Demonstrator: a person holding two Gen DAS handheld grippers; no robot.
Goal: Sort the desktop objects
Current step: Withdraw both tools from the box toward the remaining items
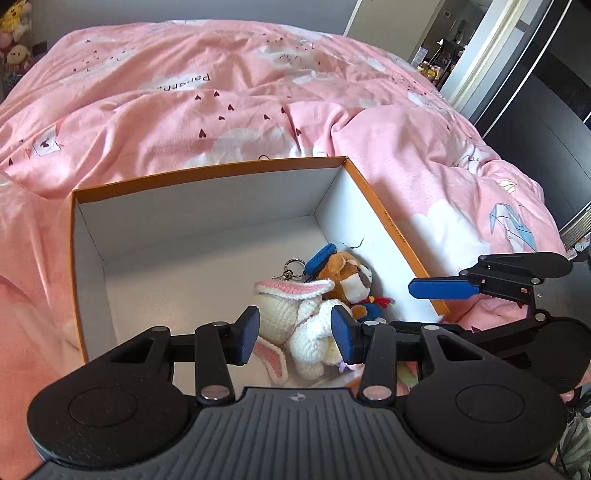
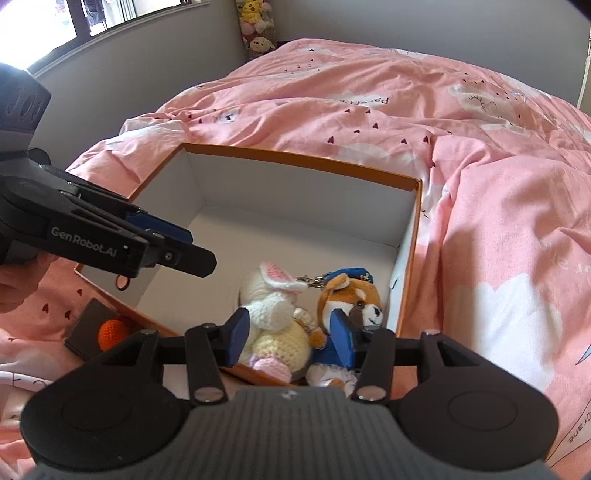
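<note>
Toys sit inside box, near its right-hand corner as both wrist views show. Nearest: left gripper, fingers apart, nothing pinched; crochet bunny shows in the gap but lies lower, on box floor, pads not pressing it. Right gripper likewise: fingers spread, no grip; bunny and plush dog seen between/behind them, down in the box. In left view the right gripper comes in from the right edge, over the box's right wall. In right view the left gripper comes in from the left, over the box's left wall, w/ part of a hand behind it.

Bunny: white/cream, pink-lined ears, lying on its side, touching the dog. Dog: brown and white, blue cap and blue outfit, keyring clip by its head, lying against the right wall.

Box: orange outside, white inside, lid off, rest of floor bare. Just outside its near-left wall in right view: dark flat item w/ an orange crochet ball on it; can't tell what the item is.

All on a bed w/ pink printed duvet, rumpled. Farther: grey wall, plush toys stacked in the corner, window at upper left.
</note>
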